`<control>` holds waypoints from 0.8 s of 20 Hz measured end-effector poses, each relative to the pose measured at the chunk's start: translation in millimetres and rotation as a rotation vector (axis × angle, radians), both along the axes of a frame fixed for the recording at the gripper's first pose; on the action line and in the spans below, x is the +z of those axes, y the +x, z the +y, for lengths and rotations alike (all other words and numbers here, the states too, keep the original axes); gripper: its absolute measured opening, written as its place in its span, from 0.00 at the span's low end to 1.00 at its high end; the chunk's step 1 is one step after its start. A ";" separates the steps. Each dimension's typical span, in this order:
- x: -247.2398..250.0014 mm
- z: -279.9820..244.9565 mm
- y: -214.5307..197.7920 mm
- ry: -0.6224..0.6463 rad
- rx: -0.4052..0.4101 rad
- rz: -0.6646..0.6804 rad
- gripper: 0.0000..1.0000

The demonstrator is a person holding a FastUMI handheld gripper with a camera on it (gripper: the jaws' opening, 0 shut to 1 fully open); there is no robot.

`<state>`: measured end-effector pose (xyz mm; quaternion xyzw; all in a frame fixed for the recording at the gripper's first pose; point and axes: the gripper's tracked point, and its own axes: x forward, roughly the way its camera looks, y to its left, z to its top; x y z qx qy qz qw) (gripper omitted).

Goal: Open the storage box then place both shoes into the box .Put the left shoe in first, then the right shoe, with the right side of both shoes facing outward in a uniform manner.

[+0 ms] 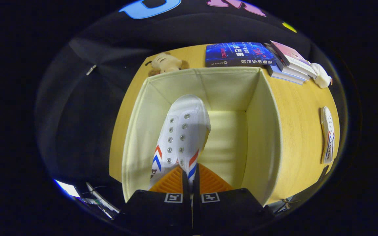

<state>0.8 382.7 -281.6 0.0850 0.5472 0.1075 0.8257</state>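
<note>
The gripper (190,178) has its two fingers pressed together on the side wall of a white canvas shoe with red and blue chevron stripes (179,134), which hangs toe-forward inside the open cream fabric storage box (264,131). Off to the right of the fingers, a second matching white shoe (327,134) lies on the yellow wooden table (302,131), well apart from the box. Beyond the box rest a blue book (238,54) and a beige plush toy (166,64).
</note>
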 end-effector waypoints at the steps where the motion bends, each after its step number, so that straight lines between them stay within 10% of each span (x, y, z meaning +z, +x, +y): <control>1: -5.0 3.9 0.9 -0.002 0.008 0.004 0.06; 6: -12.6 29.0 -0.4 0.032 0.055 0.005 0.16; 8: 3.8 27.7 4.8 0.023 0.087 -0.060 0.38; 11: 30.6 8.2 16.4 -0.008 0.108 -0.171 1.00; 16: 84.1 -37.8 5.9 -0.002 0.079 -0.304 0.99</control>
